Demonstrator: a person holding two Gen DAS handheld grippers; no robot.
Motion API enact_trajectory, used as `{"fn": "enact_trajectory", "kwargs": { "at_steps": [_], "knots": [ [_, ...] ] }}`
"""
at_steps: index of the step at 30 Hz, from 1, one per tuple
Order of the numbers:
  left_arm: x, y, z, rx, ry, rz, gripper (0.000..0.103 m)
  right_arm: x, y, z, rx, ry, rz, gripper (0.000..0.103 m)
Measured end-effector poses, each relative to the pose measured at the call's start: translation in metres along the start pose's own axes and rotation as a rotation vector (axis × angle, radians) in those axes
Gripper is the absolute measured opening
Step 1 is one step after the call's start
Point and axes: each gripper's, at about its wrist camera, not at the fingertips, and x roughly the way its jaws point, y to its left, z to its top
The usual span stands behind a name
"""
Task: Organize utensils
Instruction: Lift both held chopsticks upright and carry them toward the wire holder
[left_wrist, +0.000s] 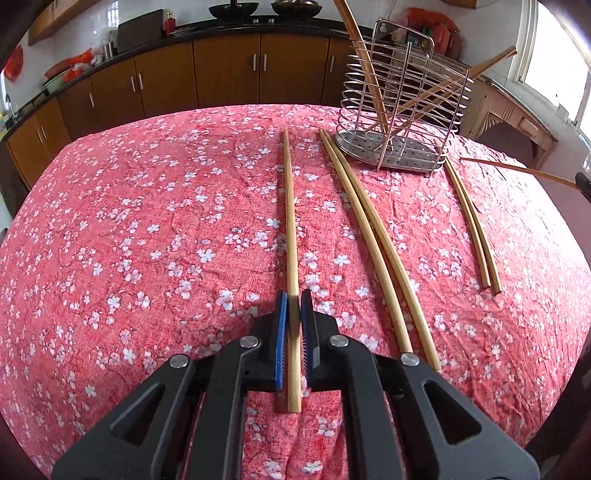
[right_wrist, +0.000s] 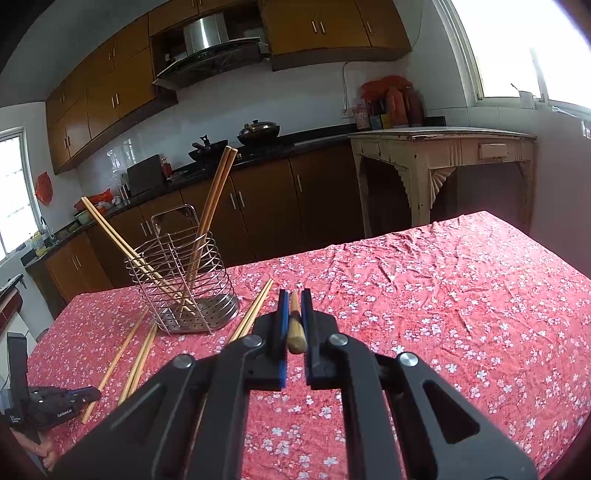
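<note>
L gripper (left_wrist: 294, 302): jaws clenched on single bamboo chopstick (left_wrist: 290, 221) lying on pink floral desk cloth (left_wrist: 147, 240).
R gripper (right_wrist: 294, 301): jaws grasping another wooden chopstick (right_wrist: 295, 325), raised.
Wire steel holder (left_wrist: 402, 114): far right, w/ chopsticks inside.

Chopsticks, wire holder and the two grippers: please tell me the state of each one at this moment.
left gripper: closed on single chopstick, which lies flat on the tablecloth.
right gripper: closed on a chopstick, held above the table.
wire holder: upright, four chopsticks leaning inside.
middle pair of chopsticks: flat, side by side.
far pair of chopsticks: flat, side by side.
</note>
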Motion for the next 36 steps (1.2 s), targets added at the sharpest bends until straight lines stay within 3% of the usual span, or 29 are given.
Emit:
{"fn": "enact_trajectory", "kwargs": {
  "at_steps": [9, 13, 20, 36],
  "knots": [
    [-0.009, -0.006, -0.007, 0.015, -0.02, 0.025, 0.007, 0.0, 0.0, -0.002, 0.021, 0.007, -0.003, 0.008],
    [-0.015, 0.0, 0.002, -0.012, -0.011, -0.008, 0.006, -0.004, -0.001, 0.0, 0.027, 0.001, -0.005, 0.008],
    [-0.06, 0.007, 0.025, -0.004, -0.125, -0.003, 0.007, -0.016, -0.001, 0.01, 0.025, -0.037, 0.0, 0.008],
    [-0.122, 0.022, 0.074, -0.141, -0.396, -0.04, 0.006, -0.019, 0.012, 0.032, 0.026, -0.083, 0.042, 0.008]
  ]
}}
